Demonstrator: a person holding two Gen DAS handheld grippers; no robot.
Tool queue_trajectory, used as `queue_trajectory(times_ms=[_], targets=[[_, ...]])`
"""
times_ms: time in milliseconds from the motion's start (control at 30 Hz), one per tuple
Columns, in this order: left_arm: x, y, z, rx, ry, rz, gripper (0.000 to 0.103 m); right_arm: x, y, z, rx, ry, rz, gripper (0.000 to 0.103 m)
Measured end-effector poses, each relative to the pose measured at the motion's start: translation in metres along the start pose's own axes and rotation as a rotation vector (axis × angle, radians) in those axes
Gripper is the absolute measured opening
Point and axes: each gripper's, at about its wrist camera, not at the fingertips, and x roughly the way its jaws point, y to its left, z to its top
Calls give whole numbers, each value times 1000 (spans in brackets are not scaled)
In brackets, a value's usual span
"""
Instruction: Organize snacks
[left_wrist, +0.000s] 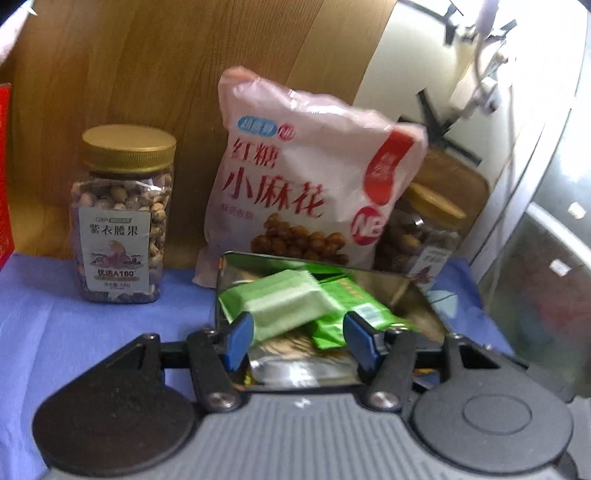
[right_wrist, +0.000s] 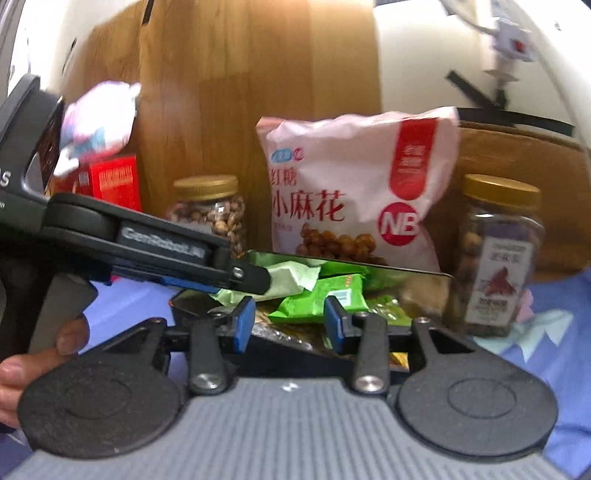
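A shiny metal tin (left_wrist: 413, 295) (right_wrist: 424, 275) on the blue cloth holds several green snack packets. My left gripper (left_wrist: 299, 332) is open over the tin, its blue pads either side of a pale green packet (left_wrist: 280, 302). In the right wrist view the left gripper's tip (right_wrist: 255, 280) touches that pale packet (right_wrist: 295, 277). My right gripper (right_wrist: 290, 321) is open and empty just in front of the tin, facing a bright green packet (right_wrist: 321, 299).
A pink snack bag (left_wrist: 306, 177) (right_wrist: 351, 188) leans on the wooden panel behind the tin. Gold-lidded nut jars stand left (left_wrist: 123, 218) (right_wrist: 208, 210) and right (left_wrist: 424, 240) (right_wrist: 498, 254). A red box (right_wrist: 114, 181) stands far left. The table edge is at right.
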Motion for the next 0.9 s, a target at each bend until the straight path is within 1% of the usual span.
queue_trajectory(times_ms=[67, 167, 200, 333, 367, 400, 467, 567, 700, 733, 833, 867, 900], targets=[[-18, -7, -5, 13, -25, 8, 56, -18, 0, -4, 40, -19, -1, 50], [-40, -21, -21, 68, -32, 44, 58, -37, 0, -15, 107, -27, 2, 51], [-46, -26, -29, 92, -26, 63, 61, -44, 0, -19, 130, -23, 3, 51], [-63, -43, -61, 175, 10, 155, 64, -67, -4, -43, 256, 6, 4, 51], [-67, -46, -68, 183, 21, 169, 66, -71, -5, -49, 289, 17, 0, 51], [-69, -48, -75, 186, 34, 177, 68, -75, -7, -56, 317, 31, -5, 51], [-74, -50, -88, 181, 59, 182, 68, -81, -8, -68, 360, 60, -9, 51], [-79, -53, -104, 180, 84, 199, 68, -91, -9, -79, 410, 79, -12, 51], [-85, -55, -121, 173, 108, 219, 69, -109, -7, -86, 447, 57, -29, 51], [-86, -56, -125, 174, 112, 225, 70, -113, -6, -87, 451, 50, -32, 52], [-88, -58, -134, 186, 123, 239, 74, -125, -4, -93, 466, 33, -40, 59], [-89, -60, -137, 190, 124, 242, 78, -127, -3, -94, 470, 30, -40, 59], [-91, -61, -139, 194, 124, 247, 79, -129, -3, -96, 472, 29, -40, 59]])
